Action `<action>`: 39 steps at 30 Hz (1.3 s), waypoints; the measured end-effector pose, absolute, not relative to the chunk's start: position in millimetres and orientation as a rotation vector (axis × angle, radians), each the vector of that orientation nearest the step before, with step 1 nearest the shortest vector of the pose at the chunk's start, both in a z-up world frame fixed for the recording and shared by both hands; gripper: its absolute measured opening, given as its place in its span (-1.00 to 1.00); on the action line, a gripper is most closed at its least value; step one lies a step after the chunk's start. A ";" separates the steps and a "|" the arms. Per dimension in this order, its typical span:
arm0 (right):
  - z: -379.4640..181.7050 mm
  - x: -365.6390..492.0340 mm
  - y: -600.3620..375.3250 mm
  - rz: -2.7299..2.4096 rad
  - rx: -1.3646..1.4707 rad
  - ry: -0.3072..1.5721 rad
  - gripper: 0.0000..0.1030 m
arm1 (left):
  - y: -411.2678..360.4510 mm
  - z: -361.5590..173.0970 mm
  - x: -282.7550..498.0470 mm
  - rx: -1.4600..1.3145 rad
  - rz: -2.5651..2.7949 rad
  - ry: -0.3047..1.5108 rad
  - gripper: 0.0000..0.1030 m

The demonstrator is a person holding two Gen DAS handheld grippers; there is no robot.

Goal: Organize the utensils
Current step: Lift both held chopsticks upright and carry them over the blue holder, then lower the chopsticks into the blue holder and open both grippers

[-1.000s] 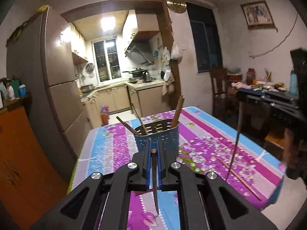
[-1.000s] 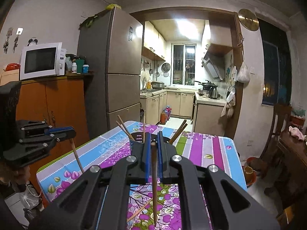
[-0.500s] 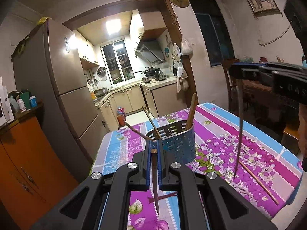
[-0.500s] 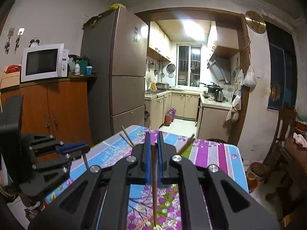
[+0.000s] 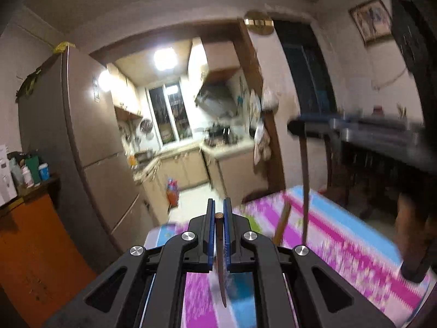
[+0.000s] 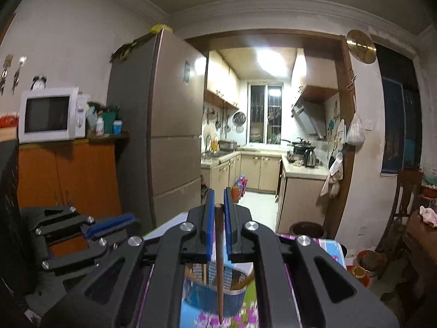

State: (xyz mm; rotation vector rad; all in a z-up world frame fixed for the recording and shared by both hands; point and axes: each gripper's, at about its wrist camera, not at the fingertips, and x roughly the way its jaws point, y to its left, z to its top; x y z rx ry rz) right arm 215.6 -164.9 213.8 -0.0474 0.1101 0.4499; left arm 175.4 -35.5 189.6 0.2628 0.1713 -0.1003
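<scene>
1. Two grippers each clamp one chopstick between blue-padded fingers.
2. Left gripper [image 5: 217,213] pinches a dark chopstick [image 5: 220,259] that hangs point-down above the floral worktop [image 5: 341,246]; this view is blurred.
3. Right gripper [image 6: 217,201] grips a brown chopstick [image 6: 219,268], upright, tip down, directly over the blue perforated utensil holder [image 6: 210,298] standing on the worktop.
4. From the left wrist view, the right gripper's chopstick [image 5: 305,191] hangs beside a wooden utensil [image 5: 282,224] that leans up from below.

Wooden chopstick [image 6: 219,268], perforated metal holder [image 6: 215,298], patterned tablecloth [image 5: 352,248].
</scene>
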 end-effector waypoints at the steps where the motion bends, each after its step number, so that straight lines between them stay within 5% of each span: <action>1: 217.9 220.4 -165.9 0.446 -0.038 0.099 -0.90 | -36.1 198.1 182.0 0.253 -0.094 0.155 -0.86; 10: 227.6 273.6 -165.2 0.406 0.028 0.037 -0.90 | -40.2 228.5 256.7 0.142 -0.128 0.143 -0.86; 27: 114.4 345.2 -143.7 0.416 0.064 0.273 -0.89 | -17.1 110.0 334.0 0.119 -0.086 0.349 -0.86; 29: 114.0 345.2 -143.1 0.398 0.051 0.285 -0.76 | -14.1 109.9 336.2 0.116 -0.069 0.351 -0.86; 31: 121.1 340.6 -151.1 0.381 0.072 0.264 -0.27 | -8.0 118.5 330.9 0.104 -0.058 0.333 -0.83; 39: 183.5 289.6 -224.0 0.296 0.114 0.104 -0.25 | 24.2 193.3 270.7 0.073 0.027 0.136 -0.66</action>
